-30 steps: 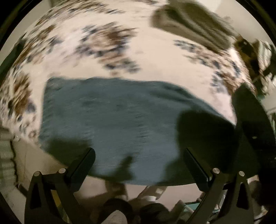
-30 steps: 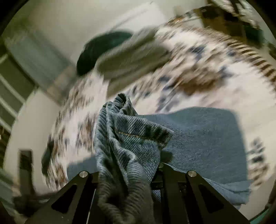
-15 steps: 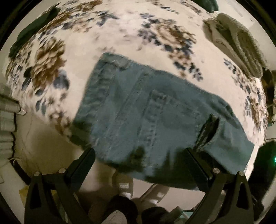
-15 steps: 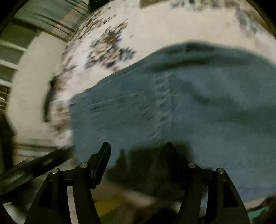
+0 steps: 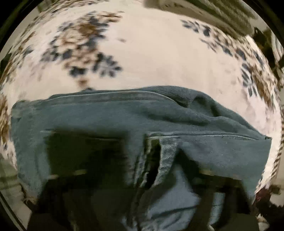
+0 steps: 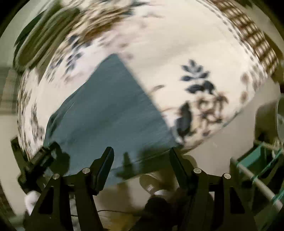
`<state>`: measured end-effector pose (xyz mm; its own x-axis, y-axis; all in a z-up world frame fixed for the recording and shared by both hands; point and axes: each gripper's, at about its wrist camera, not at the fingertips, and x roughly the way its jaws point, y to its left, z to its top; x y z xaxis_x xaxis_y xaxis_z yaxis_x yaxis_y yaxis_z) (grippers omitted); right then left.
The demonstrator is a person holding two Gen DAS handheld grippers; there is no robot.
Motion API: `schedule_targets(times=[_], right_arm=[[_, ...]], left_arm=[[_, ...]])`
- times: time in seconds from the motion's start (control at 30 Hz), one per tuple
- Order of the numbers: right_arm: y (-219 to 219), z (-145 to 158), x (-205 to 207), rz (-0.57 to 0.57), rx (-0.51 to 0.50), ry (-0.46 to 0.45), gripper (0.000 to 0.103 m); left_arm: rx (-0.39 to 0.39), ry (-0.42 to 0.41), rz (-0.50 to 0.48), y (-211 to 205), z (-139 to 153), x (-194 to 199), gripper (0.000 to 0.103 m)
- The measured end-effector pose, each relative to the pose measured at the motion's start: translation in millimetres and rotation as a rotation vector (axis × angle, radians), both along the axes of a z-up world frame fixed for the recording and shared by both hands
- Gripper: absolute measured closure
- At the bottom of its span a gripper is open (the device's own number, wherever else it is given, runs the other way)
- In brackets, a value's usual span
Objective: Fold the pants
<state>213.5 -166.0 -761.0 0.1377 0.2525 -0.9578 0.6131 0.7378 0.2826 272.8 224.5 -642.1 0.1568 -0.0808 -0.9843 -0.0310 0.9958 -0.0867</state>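
The blue jeans (image 5: 124, 122) lie folded on a white flowered bedspread (image 5: 145, 58). In the left wrist view they fill the lower half, with a raised fold (image 5: 165, 160) of denim right at the lens; my left gripper's fingers are hidden under dark blur and cloth. In the right wrist view the jeans (image 6: 110, 113) lie flat as a slanted rectangle. My right gripper (image 6: 142, 160) is open and empty, over the near edge of the jeans at the bed's side. The left gripper's body (image 6: 37, 161) shows at the jeans' left end.
A folded olive-grey garment (image 5: 213, 12) lies at the far side of the bed. The bed edge drops to a beige floor (image 6: 221, 151). A teal rack or crate (image 6: 255, 160) stands at right. A person's shoes (image 6: 156, 186) are below the right gripper.
My right gripper has let go of the denim it held a second ago and pulled back, open. My left gripper has moved in low onto the jeans, and denim now covers its lower view.
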Motion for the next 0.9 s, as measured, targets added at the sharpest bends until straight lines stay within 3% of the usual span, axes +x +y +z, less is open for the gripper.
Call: schedule_targets(times=[0.03,0.07,0.17,0.3,0.5,0.53,0.6,0.63,0.67,0.8,0.9], right_arm=[[-3.0,-3.4,2.0,0.001,0.002,0.015,0.036],[-5.2,-9.7,5.9,0.002,0.008,0.024,0.036],[3.9,-33.9,21.1,0.063,0.008,0.071,0.036],[27.0,-63.3,20.1,0.237,-0.056,0.202,0.036],[20.5,-57.6,7.9,0.224,-0.012,0.204,0.036],[17.4,-54.1,9.0,0.217,-0.01,0.195,0.035],[22.4,-40.5,14.4,0.211,-0.015,0.145,0.034],[17.8,-31.6,13.9,0.212,-0.024,0.122,0.034],[21.8,-23.1,18.9,0.219,-0.037,0.097,0.034],[49.0,1.3,31.0,0.264,-0.077,0.025,0.033],[76.6,9.7,43.2,0.311,-0.096,0.013,0.033]], left_arm=[[0.007,-0.013,0.004,-0.4,0.8,-1.4,0.05],[-0.022,-0.034,-0.002,0.0,3.8,-4.7,0.079],[-0.008,-0.056,-0.052,-0.5,13.0,-17.8,0.084],[0.002,0.025,-0.054,19.0,2.8,-29.8,0.08],[-0.108,0.061,0.035,48.2,14.6,-37.4,0.08],[-0.128,0.05,0.056,54.5,18.6,-40.7,0.074],[-0.173,0.013,0.104,67.7,28.3,-49.3,0.043],[-0.193,-0.007,0.135,77.3,33.5,-53.9,0.012],[-0.203,-0.031,0.172,89.1,38.9,-59.7,0.003],[-0.228,-0.098,0.409,152.0,48.1,-90.3,0.003],[-0.255,-0.087,0.616,200.2,27.9,-114.5,0.003]])
